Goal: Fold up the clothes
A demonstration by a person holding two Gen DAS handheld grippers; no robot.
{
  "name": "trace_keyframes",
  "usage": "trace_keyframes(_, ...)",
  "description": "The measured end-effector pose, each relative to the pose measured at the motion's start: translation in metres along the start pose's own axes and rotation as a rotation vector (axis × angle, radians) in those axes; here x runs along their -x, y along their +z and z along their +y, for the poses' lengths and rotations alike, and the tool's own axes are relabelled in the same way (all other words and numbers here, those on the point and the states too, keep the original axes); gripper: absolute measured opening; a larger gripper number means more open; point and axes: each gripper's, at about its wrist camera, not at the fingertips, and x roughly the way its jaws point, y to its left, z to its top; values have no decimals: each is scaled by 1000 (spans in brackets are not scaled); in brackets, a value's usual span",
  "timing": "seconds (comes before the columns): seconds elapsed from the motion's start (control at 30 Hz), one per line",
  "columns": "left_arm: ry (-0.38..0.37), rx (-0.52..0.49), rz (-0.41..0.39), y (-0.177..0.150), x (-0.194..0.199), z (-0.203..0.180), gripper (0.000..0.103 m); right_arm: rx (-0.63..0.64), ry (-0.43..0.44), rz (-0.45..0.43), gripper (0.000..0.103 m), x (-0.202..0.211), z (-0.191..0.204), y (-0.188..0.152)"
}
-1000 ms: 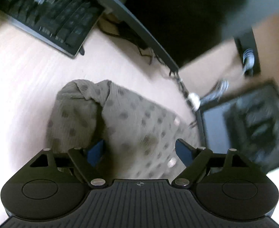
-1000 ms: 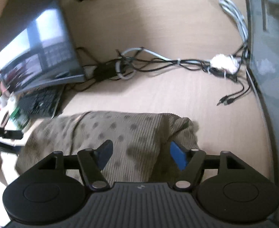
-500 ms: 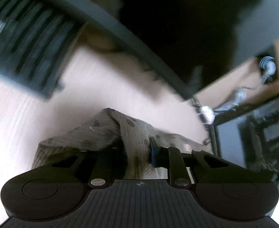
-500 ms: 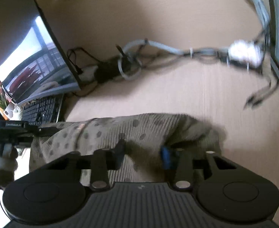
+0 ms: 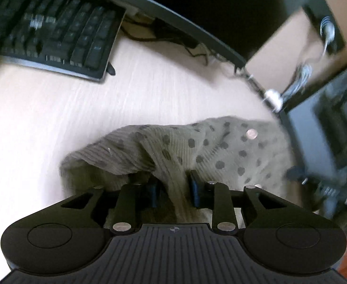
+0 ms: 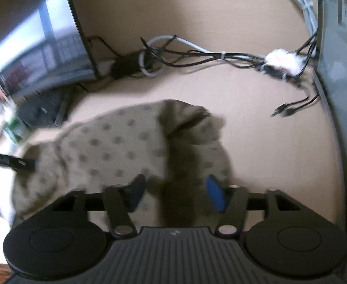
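Note:
An olive-brown garment with dark polka dots (image 5: 211, 146) lies bunched on the light wooden desk (image 5: 55, 108). My left gripper (image 5: 173, 189) is shut on a ridge of its fabric that runs between the blue pads. In the right wrist view the same garment (image 6: 116, 142) lies folded over, a thick fold running toward me. My right gripper (image 6: 175, 191) stands partly open around that fold, its blue pads apart on either side of it. The left gripper's black finger (image 6: 7, 161) shows at the garment's far left edge.
A black keyboard (image 5: 45, 28) lies at the back left. A dark monitor (image 6: 38, 40) stands at the left of the right wrist view. A bundle of cables (image 6: 197, 54) crosses the desk behind the garment. A second dark screen (image 5: 327, 130) stands right of the garment.
Both grippers closed on the garment half a second ago. The left gripper stays shut on a fabric ridge and has lifted it; the right gripper's pads have since spread apart around the fold.

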Motion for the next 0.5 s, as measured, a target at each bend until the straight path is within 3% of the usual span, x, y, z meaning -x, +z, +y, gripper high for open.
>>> trace_keyframes(0.03, -31, 36, 9, 1, 1, 5, 58, -16, 23, 5, 66, -2, 0, -2)
trace_keyframes(0.1, -51, 47, 38, -2, 2, 5, 71, -37, 55, 18, 66, -6, 1, -7)
trace_keyframes(0.2, -62, 8, 89, -13, 7, -5, 75, 0, 15, 31, 66, -14, 6, -18)
trace_keyframes(0.27, -50, -72, 88, -25, 17, -18, 83, 17, 18, 19, 66, -7, 9, -23)
trace_keyframes(0.33, -13, -148, 82, -39, 23, -29, 85, 28, 23, 20, 66, -5, 10, -27)
trace_keyframes(0.4, 57, -188, 84, -46, 19, -36, 78, 34, 29, 28, 60, -5, 10, -29)
trace_keyframes(0.43, 99, -217, 81, -48, 15, -42, 60, 33, 32, 35, 57, -7, 10, -30)
trace_keyframes(0.47, 142, -252, 77, -49, 11, -50, 49, 35, 31, 35, 57, -9, 10, -29)
trace_keyframes(0.5, 185, -287, 74, -50, 7, -57, 27, 44, 31, 33, 53, -10, 11, -27)
